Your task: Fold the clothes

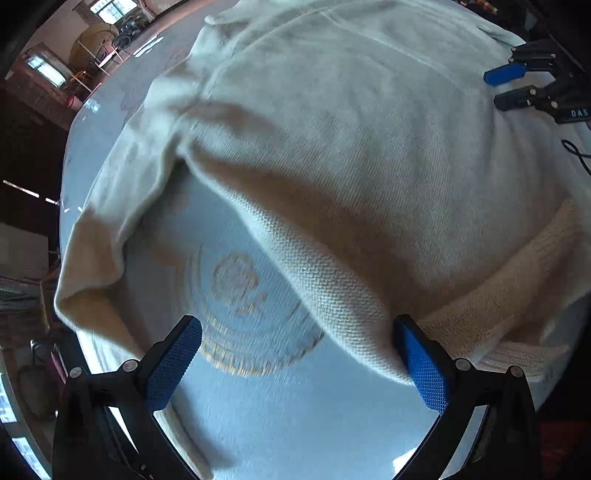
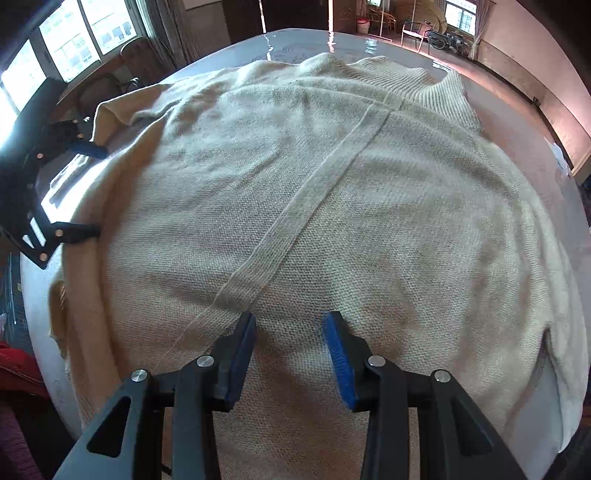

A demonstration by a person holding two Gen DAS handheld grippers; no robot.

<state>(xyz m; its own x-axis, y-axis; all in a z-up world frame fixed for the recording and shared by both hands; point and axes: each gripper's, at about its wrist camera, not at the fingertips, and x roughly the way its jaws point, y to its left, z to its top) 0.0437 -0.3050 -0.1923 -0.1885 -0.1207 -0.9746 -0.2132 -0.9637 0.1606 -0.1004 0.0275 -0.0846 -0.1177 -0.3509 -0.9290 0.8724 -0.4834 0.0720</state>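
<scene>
Pale and glossy, the round counter (image 1: pixel 295 424) is carrying a cream knitted sweater (image 1: pixel 351 129) that is spreading over most of its top, with a faded circular emblem (image 1: pixel 243 314) printed on the bare patch showing in the left wrist view. The left tongs (image 1: pixel 295 358) are standing wide apart over that bare patch and gripping nothing; the right-hand blue pad (image 1: pixel 424 369) is touching the sweater's turned-over edge, while the other pad is hanging clear above the counter. The right tongs (image 2: pixel 290 354) are sitting roughly half open, their jaws parted over the knit with no fold pinched between them; whether the tips are pressing on the cloth cannot be told. Both tools are pointing steeply down at the counter. In the right wrist view the sweater (image 2: pixel 332 203) is lying fairly flat, a raised knitted band (image 2: pixel 314 206) running diagonally across it toward the ribbed collar (image 2: pixel 417 88) at the far side, and the left tongs (image 2: pixel 74 192) are appearing at the left edge, beside a sleeve that is folding up off the counter. In the left wrist view the right tongs (image 1: pixel 513 86) are showing at the upper right, resting near the sweater's far edge. Around the counter, bright windows (image 2: pixel 70 44), chairs (image 2: pixel 413 31) and a plain wall are filling the dim room.
</scene>
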